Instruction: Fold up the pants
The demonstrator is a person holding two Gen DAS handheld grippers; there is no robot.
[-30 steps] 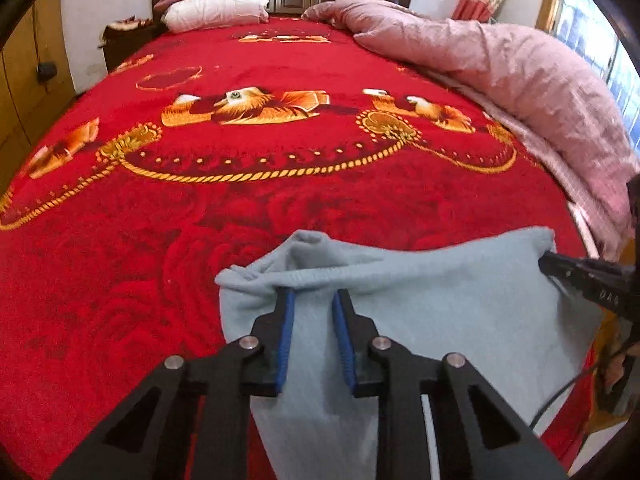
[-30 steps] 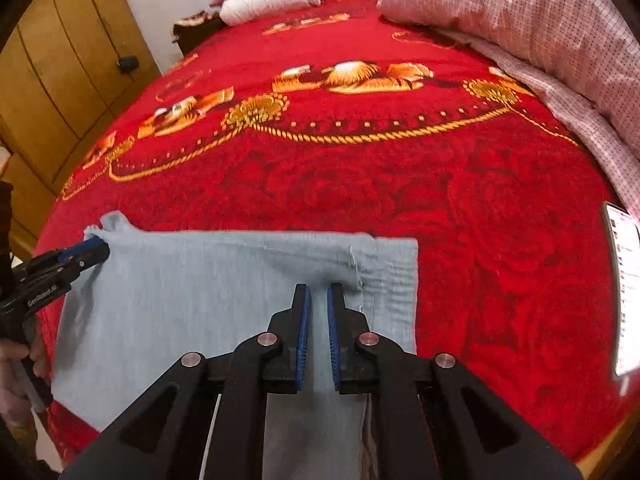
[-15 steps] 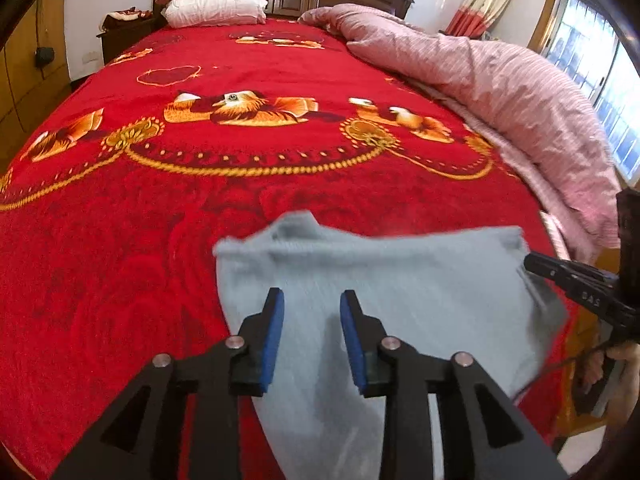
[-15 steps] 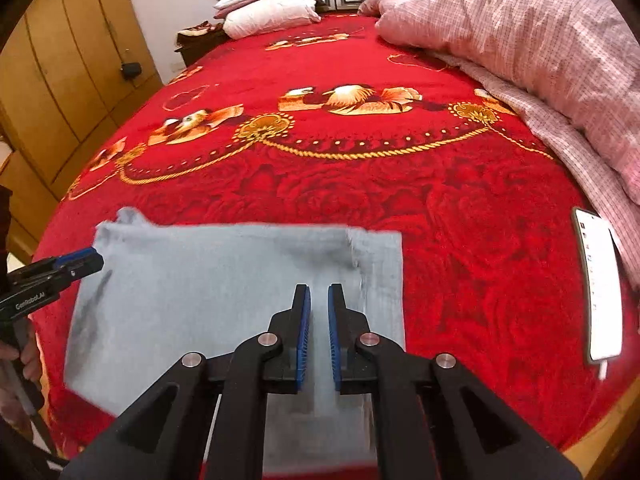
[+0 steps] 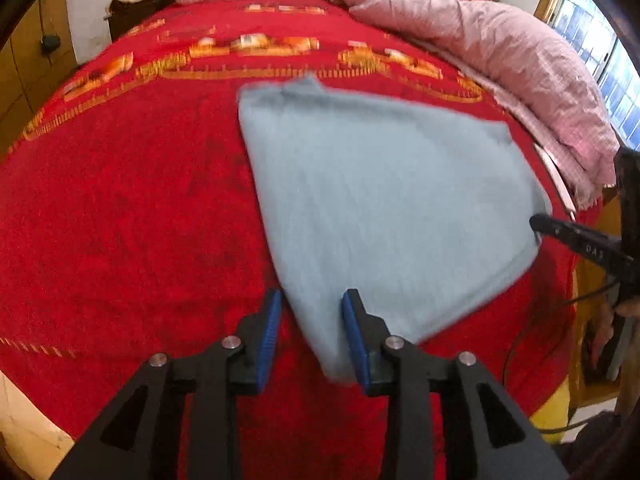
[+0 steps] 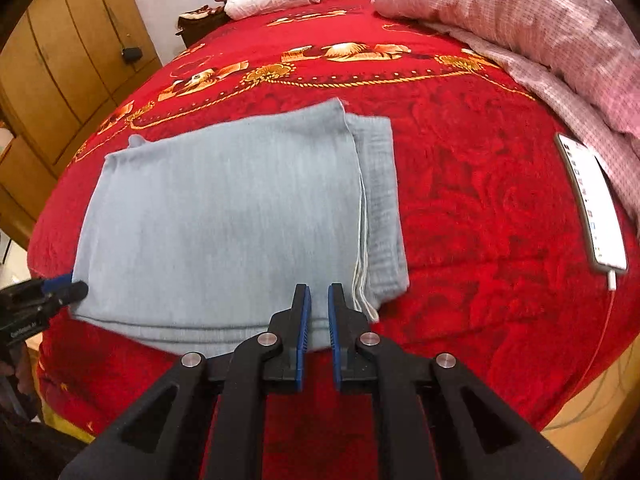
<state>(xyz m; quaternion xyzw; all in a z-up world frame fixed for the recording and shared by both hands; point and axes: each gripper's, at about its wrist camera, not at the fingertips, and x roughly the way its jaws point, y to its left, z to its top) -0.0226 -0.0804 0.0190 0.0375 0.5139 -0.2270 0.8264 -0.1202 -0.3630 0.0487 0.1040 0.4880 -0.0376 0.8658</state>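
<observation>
Pants: folded pale blue, near edge of the red bed.
Left claw: jaws just widened, pants corner loose between them.
Right claw: nearly closed; grip on the hem unclear.
Blur: left view smeared.

The left gripper points steeply down, its jaws parted after just opening; a corner of the pants lies between the blue pads, which do not press on it. The right gripper also points steeply down, jaws nearly shut with a thin gap, the pants' near edge between the pads. In the left wrist view the right gripper's black tip shows at the far right edge, with part of a hand below it.
</observation>
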